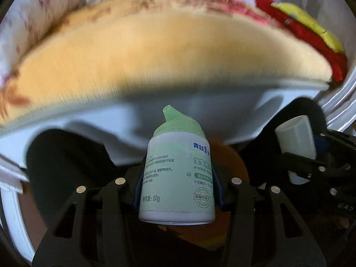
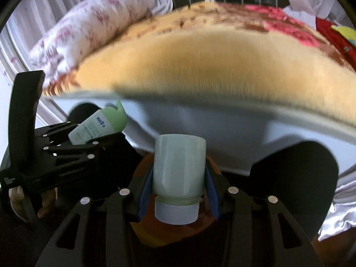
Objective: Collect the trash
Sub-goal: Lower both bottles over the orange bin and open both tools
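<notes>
The left gripper's (image 1: 176, 191) blue-padded fingers (image 1: 138, 187) pinch a smooth green-capped lotion bottle (image 1: 176, 173), the right gripper (image 2: 179, 191) clamps an inverted pale cylindrical jar (image 2: 179, 166), both near the fuzzy orange bed's (image 1: 169, 51) edge.

black linkage arms (image 1: 106, 211), silver rivets, blue-padded jaws, bare-skinned hand (image 2: 16, 202).

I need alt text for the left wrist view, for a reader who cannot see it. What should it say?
The left gripper is shut on a pale green bottle with a green spout cap, held upright. Behind it lies a blurred bed with an orange blanket. At the right edge, the right gripper holds a pale jar.
</notes>
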